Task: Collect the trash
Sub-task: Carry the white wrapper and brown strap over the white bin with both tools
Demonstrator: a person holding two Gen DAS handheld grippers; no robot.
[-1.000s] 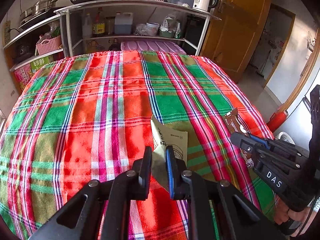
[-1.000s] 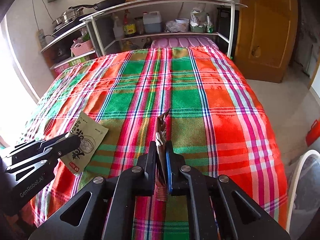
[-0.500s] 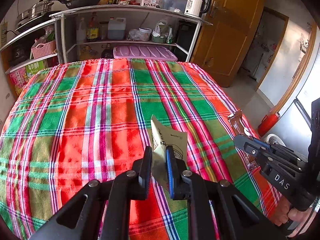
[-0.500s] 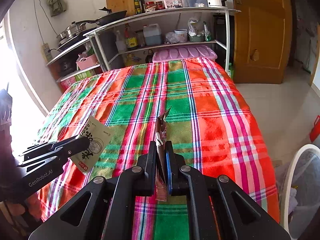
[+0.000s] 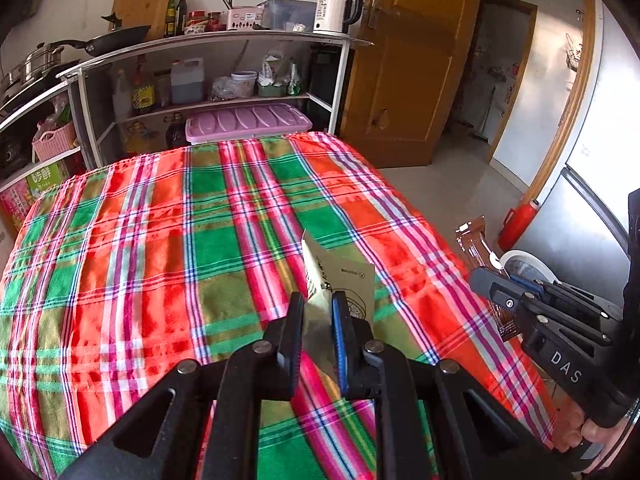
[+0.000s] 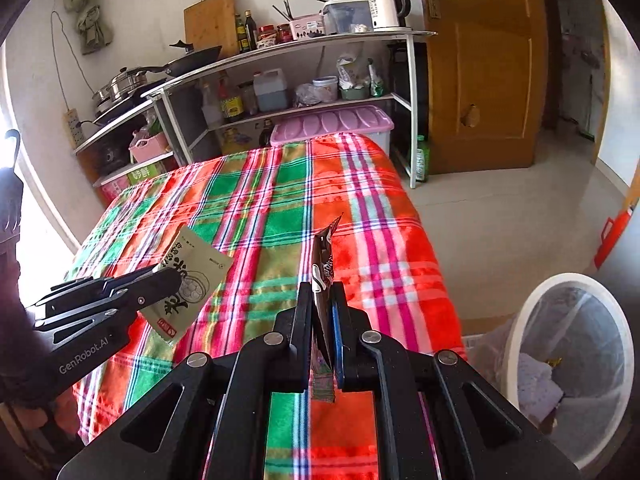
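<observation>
My left gripper is shut on a tan paper packet with black print, held off the plaid tablecloth. The same packet shows in the right wrist view, pinched by the left gripper. My right gripper is shut on a dark brown snack wrapper that stands edge-on between the pads. In the left wrist view this brown wrapper sticks up from the right gripper past the table's right edge. A white bin with a clear liner stands on the floor at lower right.
Metal shelves with pans, bottles and a kettle stand behind the table. A pink-lidded box sits at the table's far edge. A wooden door and open tiled floor lie to the right. A red object stands by the wall.
Both grippers have pulled back and risen with their wrappers; the table looks smaller and farther. The white bin has come into full view at the right of the right wrist view.
</observation>
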